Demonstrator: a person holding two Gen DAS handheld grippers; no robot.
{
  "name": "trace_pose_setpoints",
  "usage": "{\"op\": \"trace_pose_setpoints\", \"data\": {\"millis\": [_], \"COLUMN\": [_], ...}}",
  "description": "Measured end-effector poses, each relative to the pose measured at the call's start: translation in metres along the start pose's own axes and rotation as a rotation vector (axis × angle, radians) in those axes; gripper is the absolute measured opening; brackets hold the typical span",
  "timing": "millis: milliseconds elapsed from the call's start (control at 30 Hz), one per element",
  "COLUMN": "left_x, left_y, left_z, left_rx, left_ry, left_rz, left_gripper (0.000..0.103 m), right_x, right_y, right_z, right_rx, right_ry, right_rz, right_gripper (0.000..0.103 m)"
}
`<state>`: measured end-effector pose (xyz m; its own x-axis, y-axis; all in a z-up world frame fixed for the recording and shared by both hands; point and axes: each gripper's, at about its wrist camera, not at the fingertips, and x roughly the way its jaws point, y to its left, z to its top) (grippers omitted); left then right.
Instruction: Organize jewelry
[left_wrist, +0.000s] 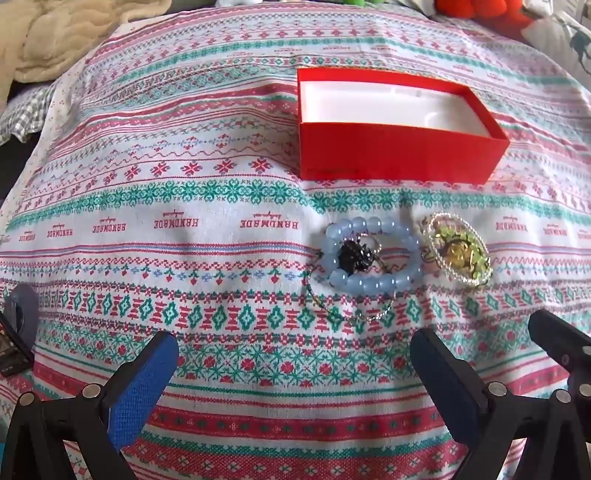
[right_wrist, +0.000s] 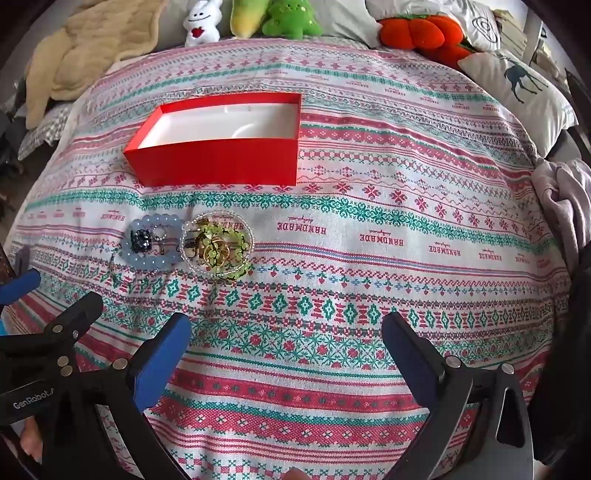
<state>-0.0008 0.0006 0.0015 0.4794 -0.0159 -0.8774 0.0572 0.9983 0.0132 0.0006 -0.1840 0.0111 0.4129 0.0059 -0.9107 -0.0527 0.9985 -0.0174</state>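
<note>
On patterned bedspread (left_wrist: 221, 229), before empty red box (left_wrist: 399, 158): blue bead bracelet (left_wrist: 373, 254) touching green-gold piece (left_wrist: 458, 254), chain tangled beneath. Left tongs (left_wrist: 295, 373) and right tongs (right_wrist: 286, 354) both spread wide, empty. Best lifted singly, pinching beads, avoiding chain snag.

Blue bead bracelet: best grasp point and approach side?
Judging by its pose, pinch the near arc of the blue bead bracelet from above, one finger inside the ring and one outside. It lies flat on the cloth, so a side approach has little to catch. Avoid the left arc, where a black charm sits, and the right, beside the clear beaded bracelet. The open left gripper is nearest.
</note>
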Motion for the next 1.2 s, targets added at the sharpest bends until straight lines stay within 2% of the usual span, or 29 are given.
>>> {"op": "trace_pose_setpoints", "data": {"millis": [67,167,400,1200], "left_x": [0.0009,0.0034,0.0048,0.0026], "left_y": [0.0079,0.0039,0.0006,0.0038], "left_z": [0.0038,0.0038,0.0032,0.0051], "left_rx": [-0.010,-0.016,-0.018,-0.024], "left_ry": [0.007,-0.017,-0.027,-0.028], "left_rz": [-0.013,0.021,0.038,0.036], "left_gripper": [0.103,0.103,0.103,0.103], "right_x": [-0.0019,0.0024,0.0028,0.0029], "right_y": [0.0007,-0.0013,0.0031,0.0006], "right_z": [0.0008,0.0025,0.0040,0.0024], "right_rx": [-0.002,-0.008,0.008,0.017], "right_ry": [-0.007,-0.017,-0.014,-0.006], "right_rz": [-0.003,-0.006,-0.008,-0.006], "right_gripper": [0.103,0.103,0.103,0.103]}}
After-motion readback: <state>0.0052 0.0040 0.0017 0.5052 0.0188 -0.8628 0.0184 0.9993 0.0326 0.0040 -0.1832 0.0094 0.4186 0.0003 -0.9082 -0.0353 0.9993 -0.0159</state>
